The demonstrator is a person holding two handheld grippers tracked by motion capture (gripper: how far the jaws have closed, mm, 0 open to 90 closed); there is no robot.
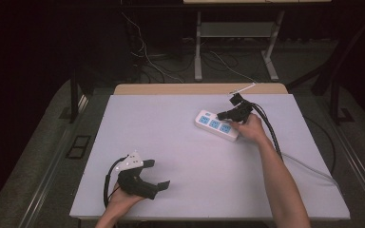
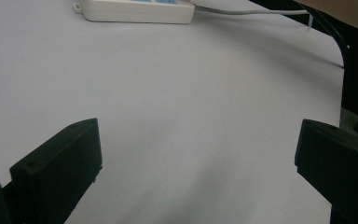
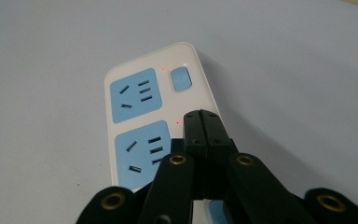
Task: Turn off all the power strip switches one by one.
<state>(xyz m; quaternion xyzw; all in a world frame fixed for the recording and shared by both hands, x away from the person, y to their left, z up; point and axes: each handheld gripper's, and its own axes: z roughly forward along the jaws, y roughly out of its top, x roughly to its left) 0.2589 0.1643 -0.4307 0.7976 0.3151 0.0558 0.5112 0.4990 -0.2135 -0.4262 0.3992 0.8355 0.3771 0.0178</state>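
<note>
A white power strip (image 1: 216, 125) with blue sockets lies on the table, right of centre toward the back. My right gripper (image 1: 220, 115) is shut with nothing in it and hovers over the strip. In the right gripper view its closed tip (image 3: 202, 115) sits just short of the blue switch (image 3: 181, 78), above the power strip (image 3: 135, 74). My left gripper (image 1: 158, 175) rests near the front left edge, open and empty. In the left gripper view the fingers (image 2: 60, 165) stand wide apart over bare table, with the power strip (image 2: 135, 11) far ahead.
The pale grey table top (image 1: 171, 142) has a wooden strip along its back edge (image 1: 199, 89). The strip's grey cord (image 1: 309, 166) runs off to the right front. Black cables trail from the right gripper (image 1: 271, 130). Desk legs and wires stand on the floor behind.
</note>
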